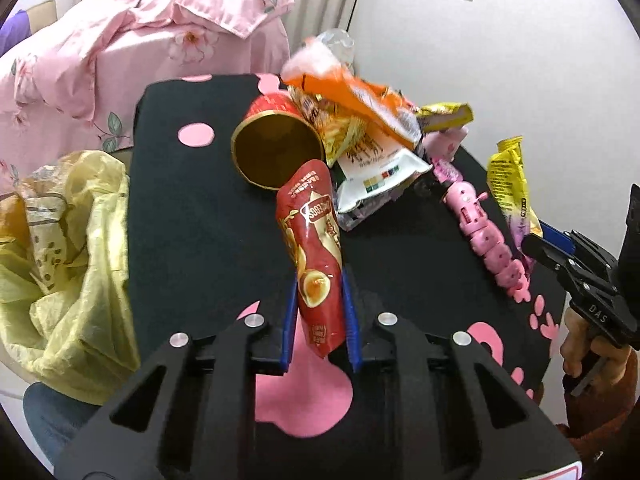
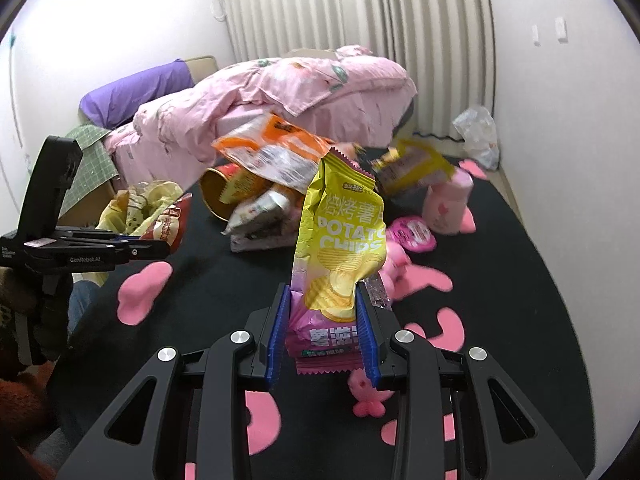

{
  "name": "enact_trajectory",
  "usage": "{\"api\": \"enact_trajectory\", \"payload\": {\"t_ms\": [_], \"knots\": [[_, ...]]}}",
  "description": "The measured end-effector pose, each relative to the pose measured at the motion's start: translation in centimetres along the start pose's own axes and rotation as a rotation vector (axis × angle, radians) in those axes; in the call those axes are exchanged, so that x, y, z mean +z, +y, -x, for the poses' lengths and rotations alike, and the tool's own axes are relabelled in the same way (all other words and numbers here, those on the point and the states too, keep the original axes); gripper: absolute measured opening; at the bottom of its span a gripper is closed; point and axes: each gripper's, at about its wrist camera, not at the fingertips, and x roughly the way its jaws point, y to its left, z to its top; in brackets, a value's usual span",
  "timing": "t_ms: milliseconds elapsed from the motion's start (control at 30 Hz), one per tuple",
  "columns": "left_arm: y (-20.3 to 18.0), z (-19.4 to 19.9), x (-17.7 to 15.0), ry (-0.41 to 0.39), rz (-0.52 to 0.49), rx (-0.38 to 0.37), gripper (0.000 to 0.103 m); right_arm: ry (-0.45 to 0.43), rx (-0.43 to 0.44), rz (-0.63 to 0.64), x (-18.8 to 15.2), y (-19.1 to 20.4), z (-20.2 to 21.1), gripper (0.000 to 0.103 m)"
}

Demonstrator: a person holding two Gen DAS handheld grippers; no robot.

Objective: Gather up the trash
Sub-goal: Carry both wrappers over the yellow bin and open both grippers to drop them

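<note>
My left gripper (image 1: 320,284) is shut on the lower end of a red snack pouch (image 1: 310,220), which stands up between the blue pads over the black table (image 1: 180,208). In the right wrist view this gripper (image 2: 152,250) holds the pouch (image 2: 170,226) near the yellow trash bag (image 2: 132,204). My right gripper (image 2: 323,292) is shut on a yellow and pink potato chips bag (image 2: 344,224) that sticks upward. The left wrist view shows that gripper (image 1: 548,248) at the table's right edge with the chips bag (image 1: 508,184).
A pile of wrappers lies at the table's far side: an orange bag (image 1: 360,92), a white bag (image 1: 380,176) and an open red tube (image 1: 276,140) on its side. A pink toy (image 1: 484,236) lies right. The yellow trash bag (image 1: 80,240) hangs left. A pink-quilted bed (image 1: 120,48) stands behind.
</note>
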Motion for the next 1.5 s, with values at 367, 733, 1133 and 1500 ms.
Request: {"api": "enact_trajectory", "payload": {"t_ms": [367,733,1133,1500], "knots": [[7.6,6.7,-0.6,-0.152,0.139,0.096,0.02,-0.031,0.134,0.224,5.8,9.0,-1.2,0.031],[23.9,6.6,-4.2,-0.035,0.456,0.121,0.02,0.097,0.502,0.378,12.7,22.5,-12.2,0.031],[26.3,4.5,-5.4,0.006,0.503,0.157,0.02,0.475,0.474,0.472,12.4,32.0,-29.8,0.031],[28.0,5.2,-5.4,-0.062,0.613,0.093,0.045,0.36,0.511,0.516,11.3,29.8,-26.7,0.047]]}}
